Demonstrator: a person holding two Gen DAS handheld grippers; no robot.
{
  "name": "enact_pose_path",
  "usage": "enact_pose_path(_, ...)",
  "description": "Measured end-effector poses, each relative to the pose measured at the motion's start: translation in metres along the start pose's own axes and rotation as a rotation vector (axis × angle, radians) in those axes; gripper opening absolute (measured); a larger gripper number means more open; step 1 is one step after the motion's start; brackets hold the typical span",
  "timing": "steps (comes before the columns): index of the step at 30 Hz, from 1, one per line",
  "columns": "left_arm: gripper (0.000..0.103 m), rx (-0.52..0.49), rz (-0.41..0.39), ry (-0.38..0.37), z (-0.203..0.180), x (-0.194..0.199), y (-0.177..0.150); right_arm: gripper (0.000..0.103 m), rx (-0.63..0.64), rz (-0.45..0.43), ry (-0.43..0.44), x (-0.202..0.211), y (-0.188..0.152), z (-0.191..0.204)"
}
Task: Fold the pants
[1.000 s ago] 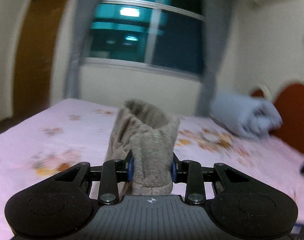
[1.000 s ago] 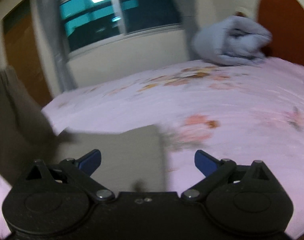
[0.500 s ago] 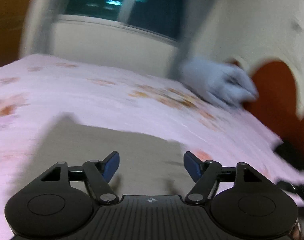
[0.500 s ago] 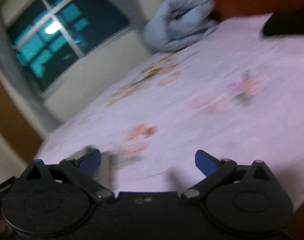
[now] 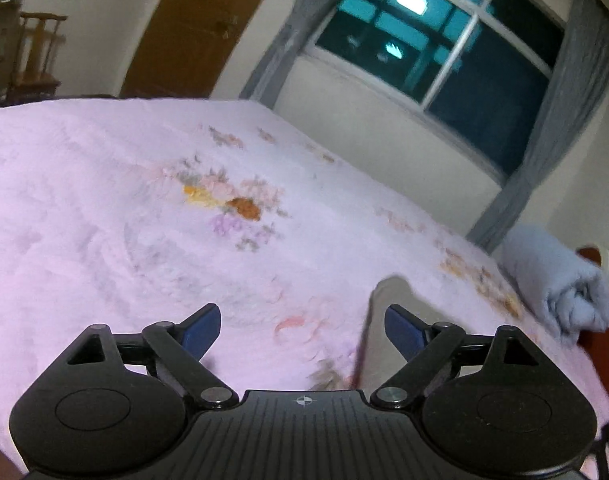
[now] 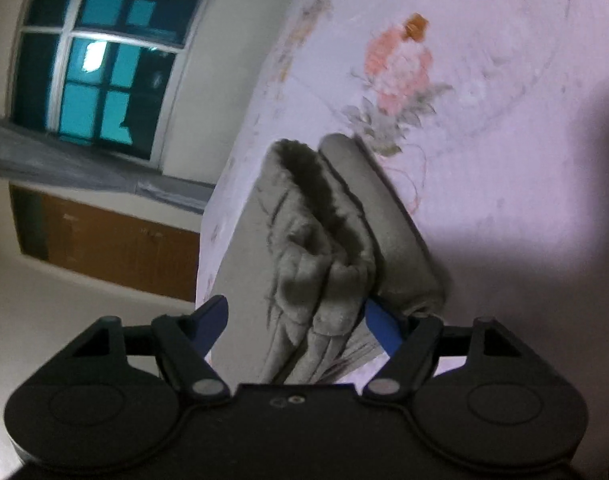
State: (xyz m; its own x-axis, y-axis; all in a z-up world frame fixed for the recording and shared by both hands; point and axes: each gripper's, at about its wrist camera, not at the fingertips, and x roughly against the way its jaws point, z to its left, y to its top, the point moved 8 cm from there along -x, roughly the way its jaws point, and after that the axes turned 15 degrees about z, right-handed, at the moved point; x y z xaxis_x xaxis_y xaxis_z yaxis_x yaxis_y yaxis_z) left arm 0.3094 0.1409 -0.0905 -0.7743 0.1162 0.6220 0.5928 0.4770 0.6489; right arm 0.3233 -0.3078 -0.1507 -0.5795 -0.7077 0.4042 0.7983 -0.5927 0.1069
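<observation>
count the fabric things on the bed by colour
grey pants: 1
light blue rolled blanket: 1
total: 2, both lying on the pink floral bed sheet

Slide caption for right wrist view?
Open right tongs straddle the bunched grey pants on the pink floral bed.
</observation>
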Motion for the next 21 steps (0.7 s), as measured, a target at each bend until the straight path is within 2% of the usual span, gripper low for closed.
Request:
enact_pose_path(4, 0.088, -0.102, 0.050, 0.033, 0.000, -0.021, -0.008, 0.074, -0.008, -0.029, -0.017, -0.013, 0.008, 0.002)
enact_pose_path(5, 0.088, -0.134, 0.081, 0.022, -0.003, -0.026, -0.013, 0.068, 0.003, -0.025, -0.041, -0.018, 0.009, 0.004)
enact_pose_path(6, 0.088, -0.169, 0.113, 0.005, -0.012, -0.037, -0.015, 0.037, 0.021, -0.012, -0.068, -0.023, 0.009, 0.008)
enact_pose_path(8, 0.088, -0.287, 0.161, -0.028, -0.029, -0.046, -0.028, 0.031, 0.095, -0.023, -0.071, -0.019, 0.008, 0.024)
enact_pose_path(9, 0.088, -0.346, 0.174, -0.036, -0.039, -0.047, -0.033, 0.023, 0.140, -0.039, -0.047, -0.015, 0.007, 0.038)
enact_pose_path(11, 0.088, -0.443, 0.182, -0.029, -0.056, -0.051, -0.044, 0.023, 0.199, -0.062, -0.016, -0.008, 0.005, 0.065)
enact_pose_path(14, 0.088, -0.509, 0.196, -0.023, -0.074, -0.056, -0.050, 0.023, 0.252, -0.057, 0.008, -0.009, 0.005, 0.096)
enact_pose_path(17, 0.088, -0.492, 0.208, 0.059, -0.074, -0.066, -0.042, 0.023, 0.270, -0.064, 0.004, -0.011, 0.005, 0.107)
enact_pose_path(18, 0.088, -0.480, 0.234, 0.090, -0.070, -0.072, -0.040, 0.023, 0.258, -0.069, -0.003, -0.011, 0.006, 0.102)
enact_pose_path(20, 0.088, -0.456, 0.282, 0.108, -0.063, -0.081, -0.039, 0.023, 0.237, -0.069, -0.034, -0.011, 0.008, 0.087)
enact_pose_path(21, 0.088, -0.445, 0.281, 0.090, -0.060, -0.084, -0.037, 0.025, 0.214, -0.066, -0.043, -0.011, 0.008, 0.077)
